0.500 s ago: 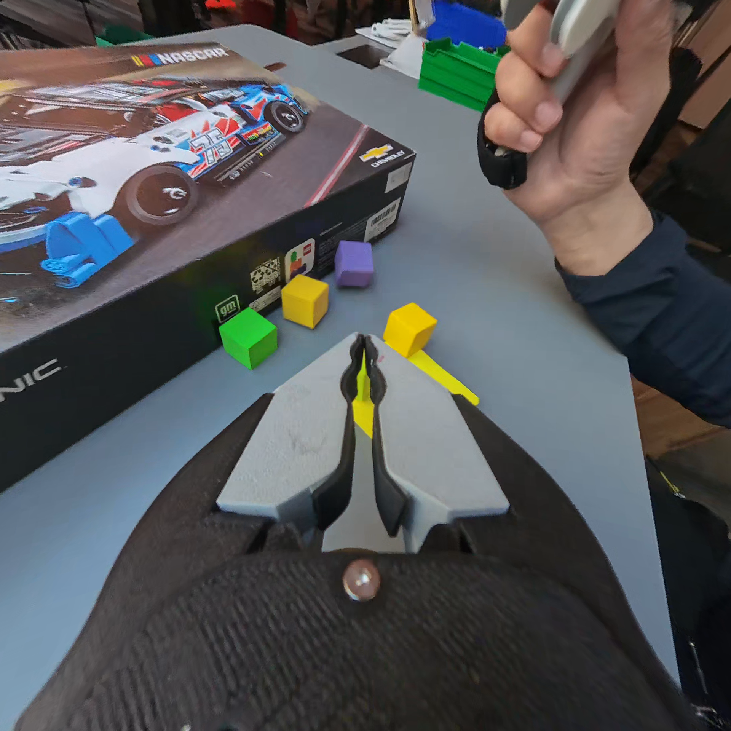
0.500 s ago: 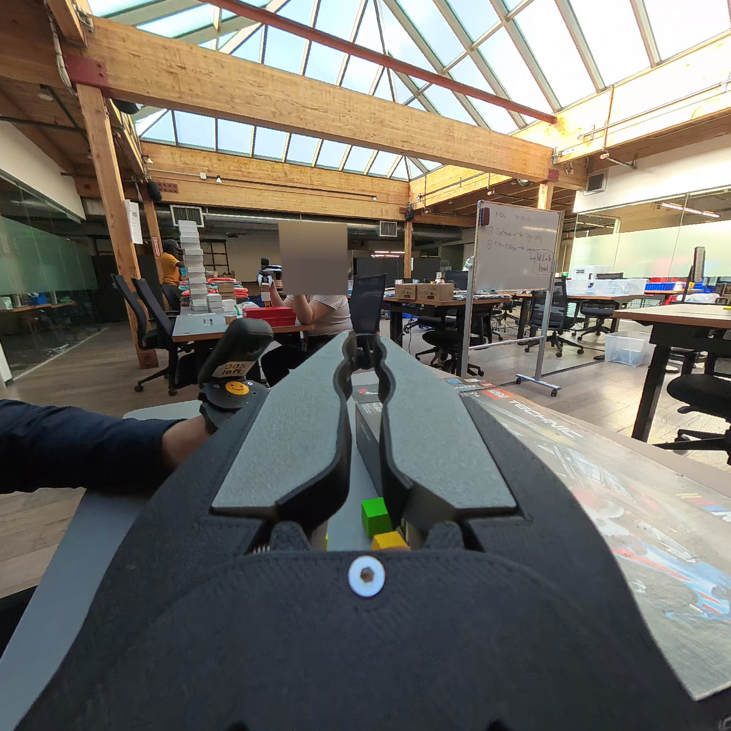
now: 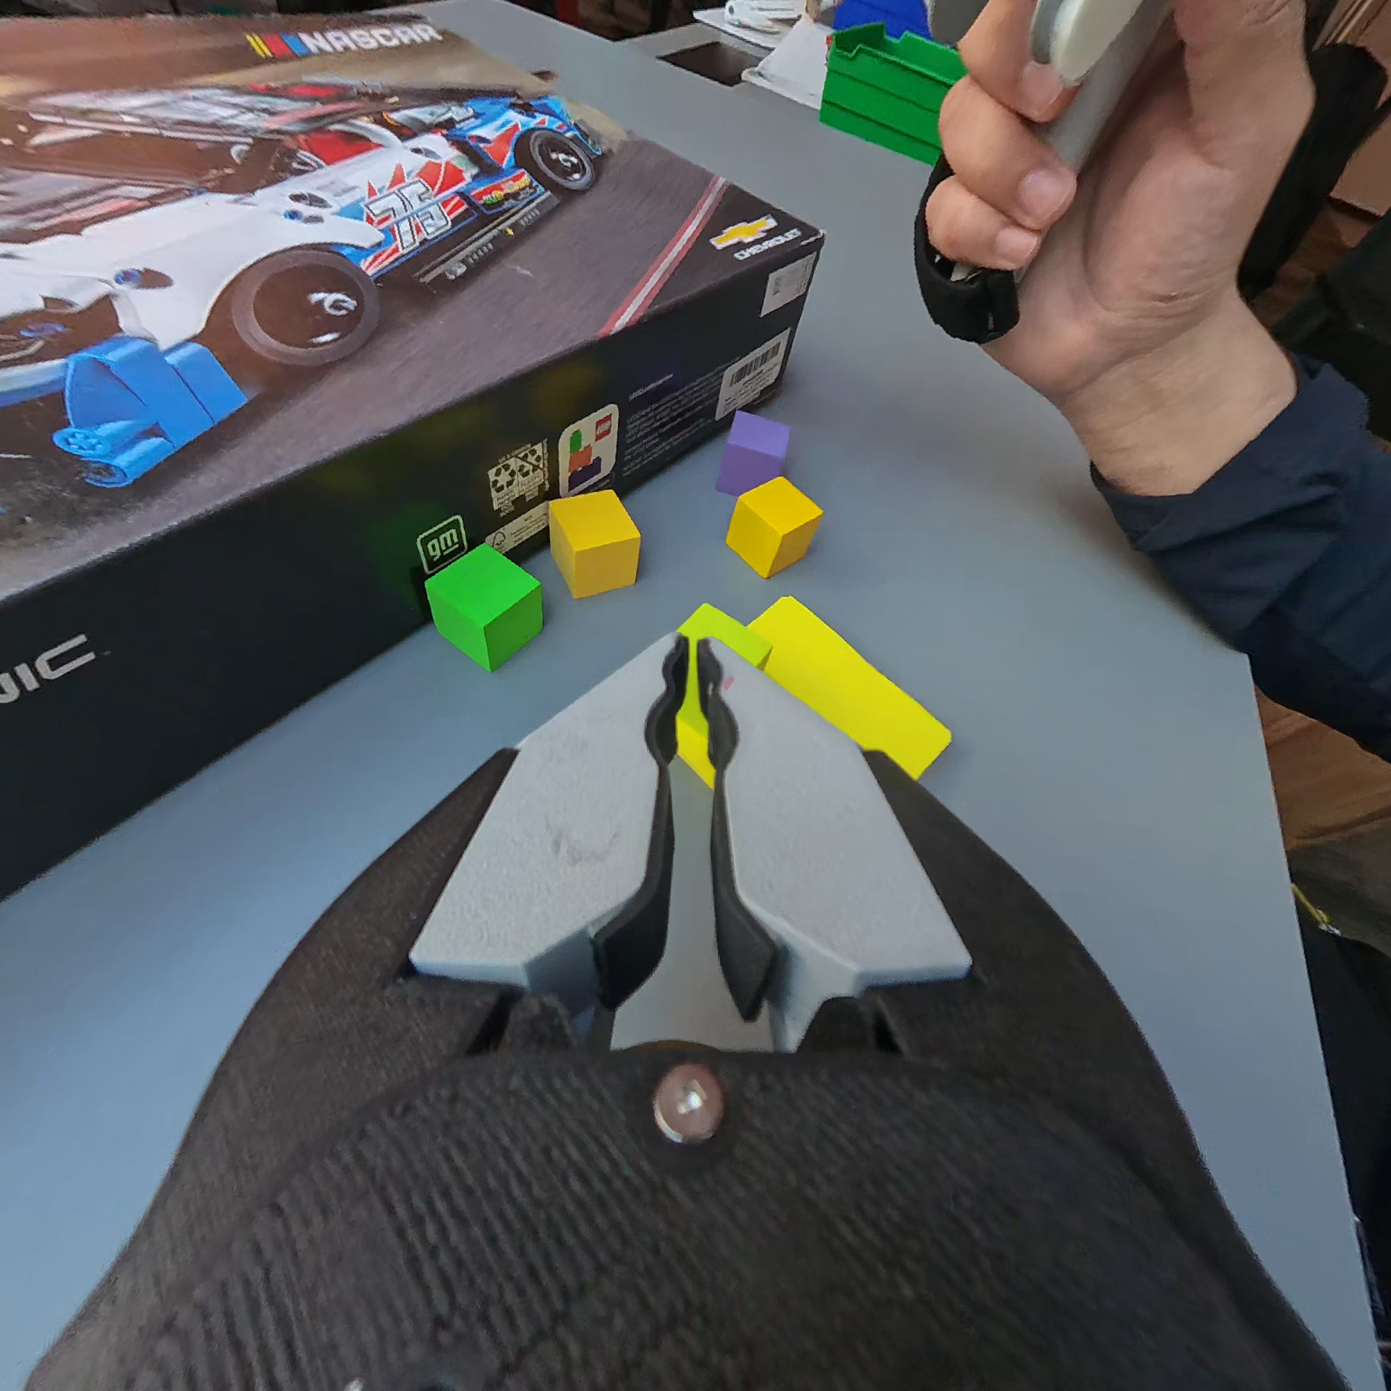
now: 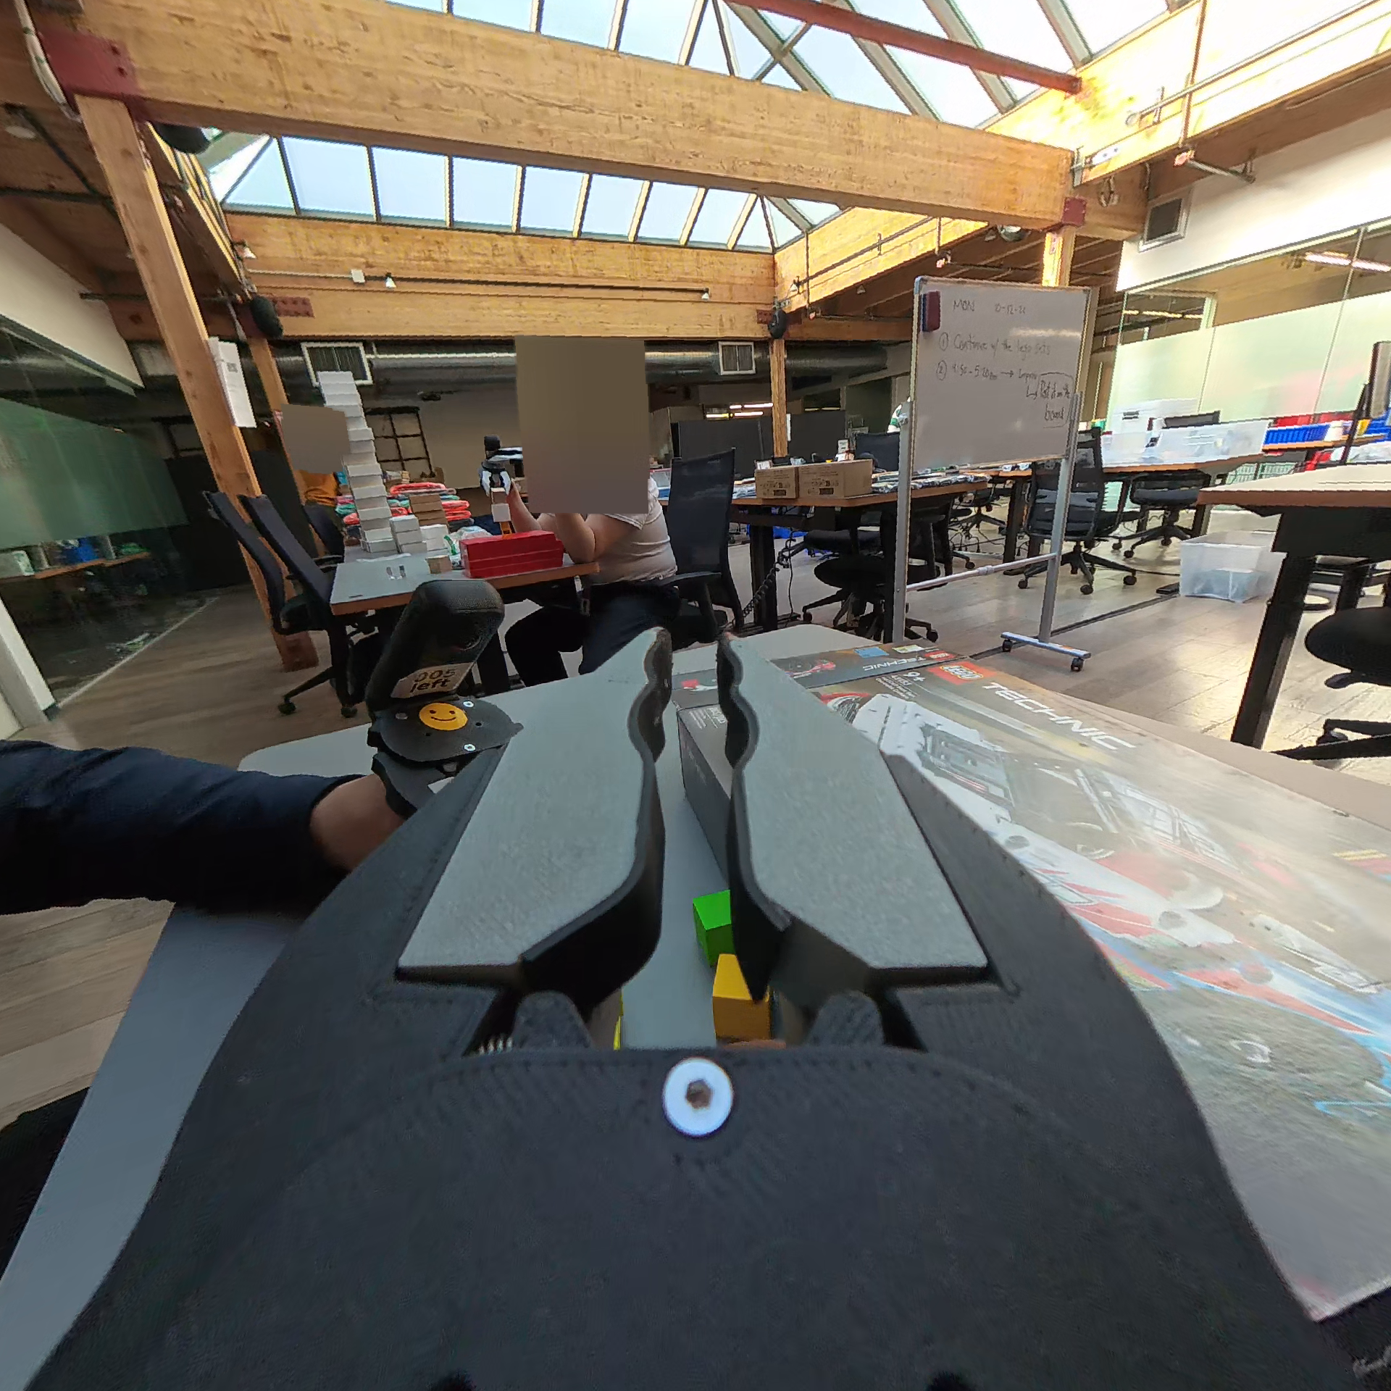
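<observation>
We start with the grey table (image 3: 1054, 828), which fills the floor of the left wrist view. On it lies the big dark cardboard box (image 3: 376, 339) with a race car printed on top, flat and taking up the whole left side. Far behind, at the table's back edge, there is a stack of green bins (image 3: 881, 90).

Next, the tools. The left gripper (image 3: 692, 647) is low over the table and tilted down. Its jaws are drawn together to a thin slit with nothing caught between them. The right gripper (image 4: 692, 647) is high off the surface and points out across the room. Its jaws are narrowly apart, and we see only the box's end through the gap, so nothing is gripped there. The hand (image 3: 1129, 226) holding it shows at the upper right of the left wrist view, well clear of the blocks.

Now the small pieces. A flat yellow slab (image 3: 850, 685) lies just right of the left fingertips. A lime block (image 3: 722, 628) touches its near edge and sits directly under those tips, so it is the nearest thing to the left gripper. We cannot tell whether the tips touch it. A green cube (image 3: 485, 606) sits against the box wall with a yellow cube (image 3: 595, 542) beside it. A second yellow cube (image 3: 774, 527) stands apart to the right, with a purple cube (image 3: 753, 451) just behind it.
</observation>
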